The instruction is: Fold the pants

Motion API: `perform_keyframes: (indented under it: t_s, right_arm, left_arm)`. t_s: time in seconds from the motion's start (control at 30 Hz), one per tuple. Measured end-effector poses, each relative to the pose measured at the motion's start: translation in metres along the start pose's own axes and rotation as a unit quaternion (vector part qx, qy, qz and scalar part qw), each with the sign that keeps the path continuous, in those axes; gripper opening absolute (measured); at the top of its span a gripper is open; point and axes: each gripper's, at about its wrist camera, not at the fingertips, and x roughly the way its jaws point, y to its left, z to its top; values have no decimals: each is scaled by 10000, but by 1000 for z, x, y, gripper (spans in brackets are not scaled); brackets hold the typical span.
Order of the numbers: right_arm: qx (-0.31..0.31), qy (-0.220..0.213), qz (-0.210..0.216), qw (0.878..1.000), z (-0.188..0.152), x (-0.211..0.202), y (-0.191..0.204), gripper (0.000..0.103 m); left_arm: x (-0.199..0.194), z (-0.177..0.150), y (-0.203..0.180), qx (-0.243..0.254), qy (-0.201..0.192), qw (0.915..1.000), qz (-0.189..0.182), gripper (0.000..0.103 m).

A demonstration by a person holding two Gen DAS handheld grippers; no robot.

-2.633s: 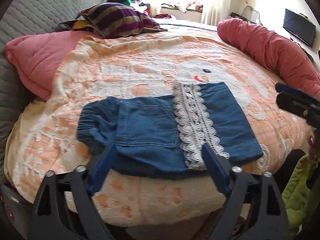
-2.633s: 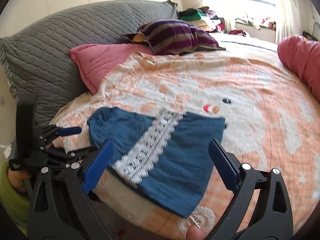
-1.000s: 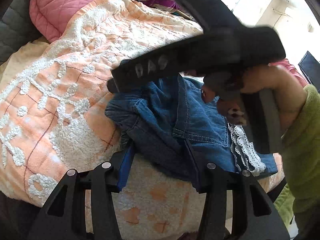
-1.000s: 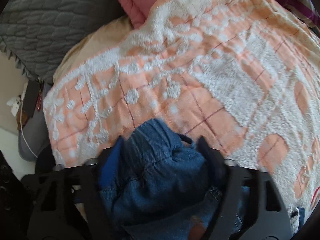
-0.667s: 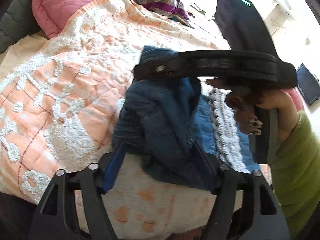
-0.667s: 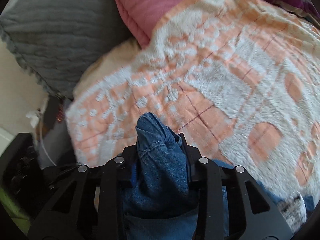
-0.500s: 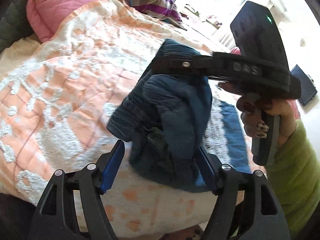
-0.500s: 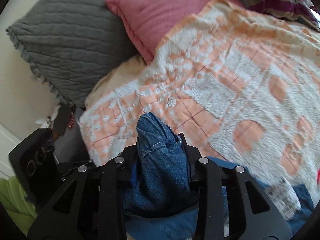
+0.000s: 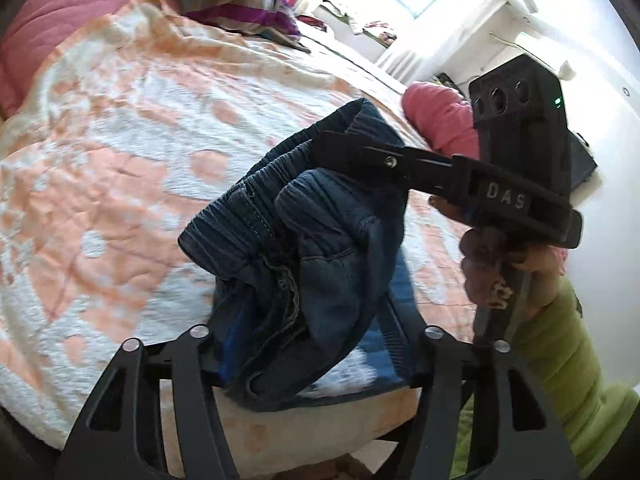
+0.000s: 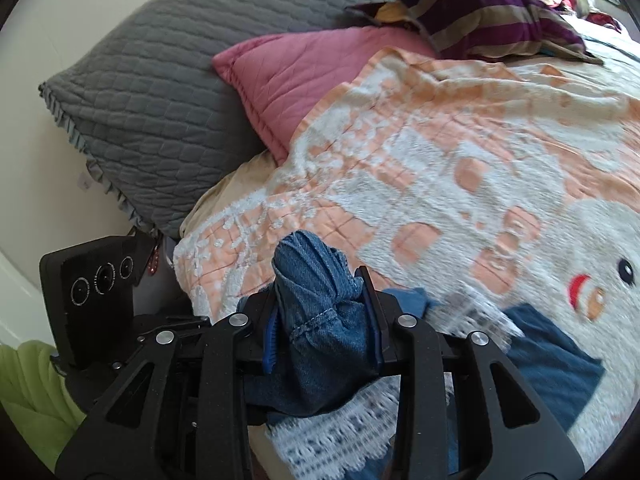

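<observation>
The blue denim pants [image 9: 316, 264] with a white lace band [image 10: 344, 436] are lifted at the waistband end above the orange and white blanket [image 9: 120, 168]. My right gripper [image 10: 322, 320] is shut on the bunched waistband [image 10: 316, 292]; it also shows in the left wrist view [image 9: 360, 148], clamping the elastic edge. My left gripper [image 9: 308, 344] has its jaws around the lower part of the raised denim, closed on it. The far end of the pants [image 10: 556, 376] lies flat on the blanket.
A grey quilted pillow [image 10: 152, 76], a pink pillow [image 10: 304, 72] and a striped purple cushion [image 10: 476, 12] lie at the head of the bed. A pink bolster [image 9: 444, 120] lies at the far side. The bed's front edge [image 9: 304, 436] is just below the pants.
Both grippers closed on the waistband end of the flat pants and lifted it. The denim has risen off the blanket and moved to the right, toward the lace end.
</observation>
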Motion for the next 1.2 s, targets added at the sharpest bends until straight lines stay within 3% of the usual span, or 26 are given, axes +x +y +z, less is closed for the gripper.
perform_keyframes:
  t_s: [0.07, 0.17, 0.2, 0.37, 0.47, 0.53, 0.63, 0.77, 0.87, 0.97, 1.07, 1.13, 1.2]
  right_arm:
    - [96, -77, -31, 9999, -5, -10, -9, 30]
    - [328, -221, -124, 9991, -22, -31, -28, 49]
    - [404, -273, -159, 9987, -27, -37, -33, 51]
    - [849, -389, -947, 9911, -70, -64, -68, 51]
    - [1006, -307, -1056, 9888, -91, -64, -74, 51]
    - [1053, -124, -1229, 9867, -98, -56, -76, 51]
    - [910, 273, -1899, 9772, -105, -43, -80, 51]
    - [828, 374, -2064, 9742, -110, -43, -80, 51]
    - [723, 110, -1926, 9785, -105, -60, -67, 51]
    - [486, -258, -1684, 9842, -88, -80, -50, 51]
    - [235, -115, -1524, 9880, -62, -68, -44, 45]
    - [83, 268, -1323, 9908, -46, -45, -46, 35]
    - [-50, 663, -1350, 9886, -39, -19, -49, 33]
  left_arm:
    - [4, 2, -12, 130, 3, 9999, -49, 55]
    - [19, -1, -33, 396, 67, 9991, -107, 55]
    - [24, -4, -39, 511, 155, 9985, -126, 55]
    - [55, -23, -57, 769, 627, 9947, -261, 55]
    - [68, -39, -67, 941, 833, 9920, -151, 55]
    - [69, -57, -73, 1081, 967, 9894, -62, 55]
    - [70, -66, -79, 1296, 1005, 9864, 61, 56]
    - [61, -68, -80, 1300, 1061, 9858, -1, 57]
    - [29, -60, -79, 1337, 761, 9880, -119, 57]
    - [-1, -45, -70, 1437, 294, 9884, 393, 57]
    - [2, -30, -62, 1446, 204, 9864, 757, 43]
    - [14, -26, -62, 1479, 304, 9856, 757, 18]
    - [27, -32, -66, 1607, 444, 9827, 801, 11]
